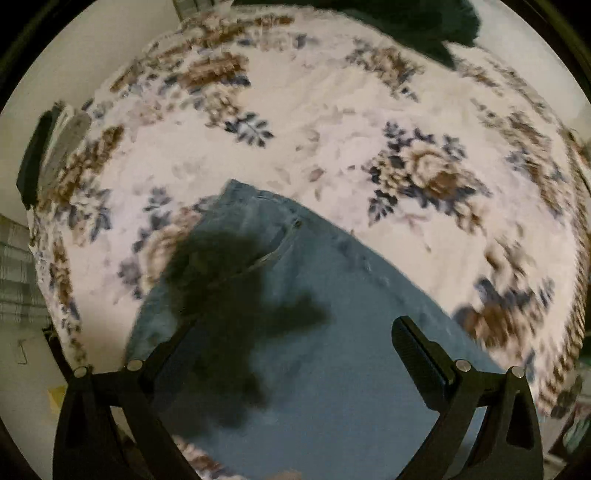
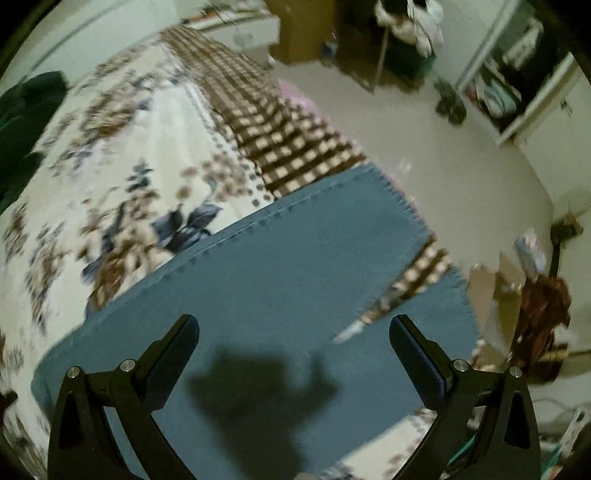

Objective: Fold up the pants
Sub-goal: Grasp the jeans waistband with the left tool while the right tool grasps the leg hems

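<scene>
in the left wrist view: a floral bedspread (image 1: 332, 110) filling most of the scene, with a wide stretch of uncovered cloth far and right of the jeans (image 1: 314, 332). bed's left edge dropping to the floor (image 1: 26, 387) at near left; a dark garment (image 1: 417, 26) at the far edge. waist end of the jeans, with a pocket and rivet, reaching to mid-scene; denim running near, under and between the fingers. left gripper (image 1: 295, 354) spread wide, holding nothing, above the denim with its shadow cast on the cloth.

in the right wrist view: leg ends of the jeans (image 2: 280, 280) lying across the bed, two frayed hems at right, just at the bed's right edge, with a checked blanket (image 2: 280, 125) showing in the gap between them and beyond. open pale floor (image 2: 406, 129) to the right and far, with clutter along the walls. right gripper (image 2: 295, 354) spread wide and empty, above the denim, shadow between the fingers; near hem just right of the right finger.
</scene>
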### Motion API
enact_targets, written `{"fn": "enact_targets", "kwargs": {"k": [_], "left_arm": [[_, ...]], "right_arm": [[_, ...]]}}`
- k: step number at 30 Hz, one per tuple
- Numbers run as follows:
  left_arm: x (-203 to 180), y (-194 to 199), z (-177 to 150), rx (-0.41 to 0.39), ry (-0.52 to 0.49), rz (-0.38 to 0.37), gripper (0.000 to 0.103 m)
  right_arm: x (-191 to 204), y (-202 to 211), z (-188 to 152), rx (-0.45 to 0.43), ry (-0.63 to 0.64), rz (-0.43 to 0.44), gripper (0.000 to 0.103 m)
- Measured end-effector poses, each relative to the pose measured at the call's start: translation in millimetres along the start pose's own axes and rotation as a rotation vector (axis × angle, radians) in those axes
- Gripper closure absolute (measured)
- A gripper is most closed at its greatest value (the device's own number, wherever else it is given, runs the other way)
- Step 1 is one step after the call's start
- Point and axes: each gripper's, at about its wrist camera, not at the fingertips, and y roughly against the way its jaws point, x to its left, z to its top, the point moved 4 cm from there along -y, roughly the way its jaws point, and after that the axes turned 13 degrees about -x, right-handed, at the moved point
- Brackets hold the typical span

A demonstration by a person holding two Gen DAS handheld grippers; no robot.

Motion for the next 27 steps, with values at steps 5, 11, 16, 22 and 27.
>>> {"fn": "enact_targets", "kwargs": {"k": [5,11,16,22,27], "left_arm": [[-39.8,-76.7,21.2,0.109,0.056,-0.018,0.000],[-58.7,-138.4,15.3,0.244,0.084,0.006,0.010],[-48.6,-123.4,10.2,0.166,0.147,-0.030,0.064],[-23.4,-90.9,-1.1,0.098,0.181,-0.200,0.100],[2.5,-46.7,-17.1,-0.001,0.225,-0.322,0.100]], "right_arm": [[18.8,-97.0,11.1,0.114,-0.096,-0.036,0.000],[32.5,-163.0,27.4,0.209,-0.154,-0.087,0.000],[42.2,-196.4,27.3,0.309,-0.160,-0.119,0.005],[34.9,-198.6,15.3,0.355,-0.178,-0.071,0.083],[22.8,-163.8,6.2,0.275,-0.140,-0.018,0.094]]}}
